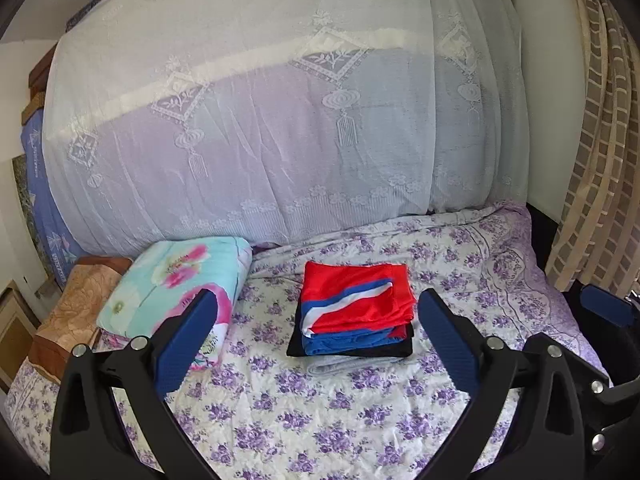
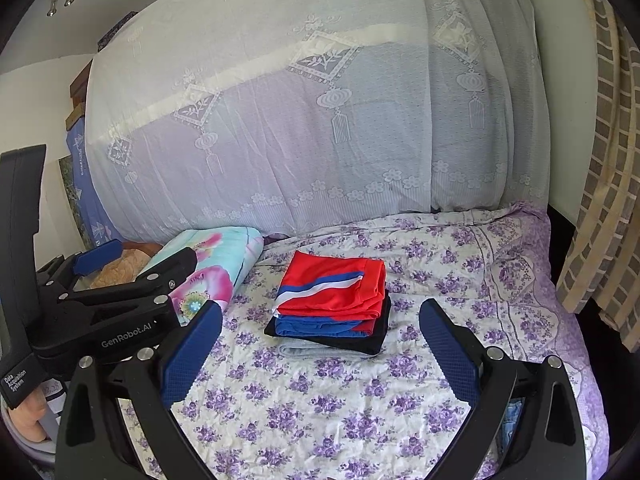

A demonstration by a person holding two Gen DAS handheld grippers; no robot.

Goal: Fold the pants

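Left tongs point(image 1: 316, 332) wide apart, empty. Right tongs point(image 2: 320, 340) same. Just ahead, on purple-flowered bed sheet point(image 2: 360, 420): folded red shiny pants with blue-white stripe point(image 2: 336, 292), top of small stack. Likely light, floppy, slippery; pinch folded edge.

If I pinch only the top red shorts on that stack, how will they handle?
The red shorts look thin and shiny, so probably floppy and slippery. The fold would likely open. The stack beneath might shift.
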